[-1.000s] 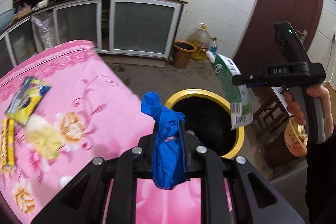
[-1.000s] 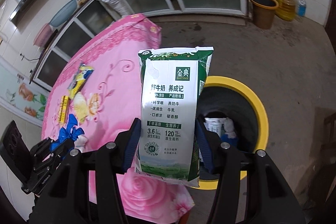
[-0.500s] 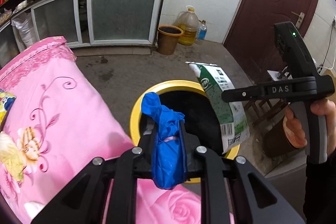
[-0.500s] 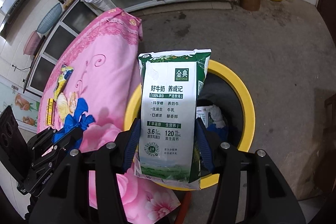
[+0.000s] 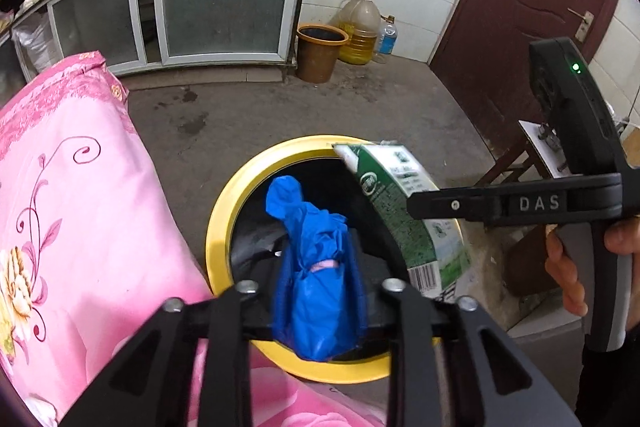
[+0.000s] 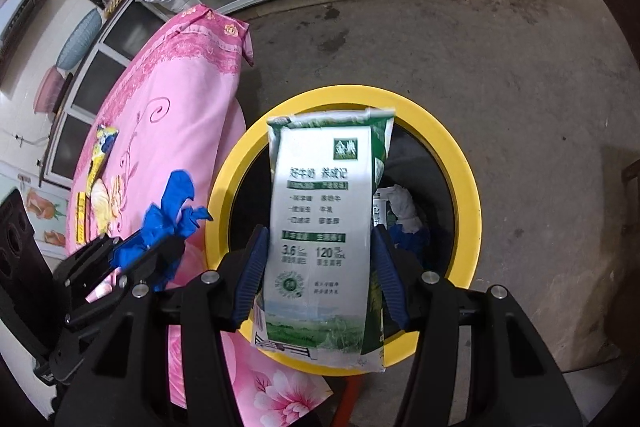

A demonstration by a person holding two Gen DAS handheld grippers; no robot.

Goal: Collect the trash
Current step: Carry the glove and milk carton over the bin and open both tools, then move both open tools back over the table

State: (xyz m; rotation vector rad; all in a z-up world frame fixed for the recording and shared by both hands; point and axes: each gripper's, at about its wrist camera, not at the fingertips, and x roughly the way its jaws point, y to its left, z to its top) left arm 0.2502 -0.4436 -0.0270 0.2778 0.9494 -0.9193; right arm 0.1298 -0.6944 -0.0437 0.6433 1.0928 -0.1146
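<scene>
- Round black trash bin with a yellow rim (image 5: pixel 218 227): stands on the grey concrete floor, tight against the edge of the table draped in a pink flowered cloth (image 5: pixel 80 207); white and blue scraps lie inside the bin (image 6: pixel 402 211).
- Left gripper (image 5: pixel 318 291): its two black fingers are closed to a narrow gap on a crumpled blue plastic bag tied with a pink band (image 5: pixel 316 267); the bag is held above the bin's opening, at the side nearest the table.
- Right gripper (image 6: pixel 318 267): its blue-padded fingers (image 6: pixel 250 275) clamp the lower half of a green-and-white milk carton (image 6: pixel 320 227), one pad on each side face; the carton stands upright over the bin's opening, its top edge level with the far rim.
- Yellow snack wrappers (image 6: pixel 98 163): lie flat on the cloth, well away from the bin.
- Brown bucket (image 5: pixel 320 53) and yellow oil jug (image 5: pixel 362 27): stand on the floor beyond the bin, at the tiled wall.
</scene>
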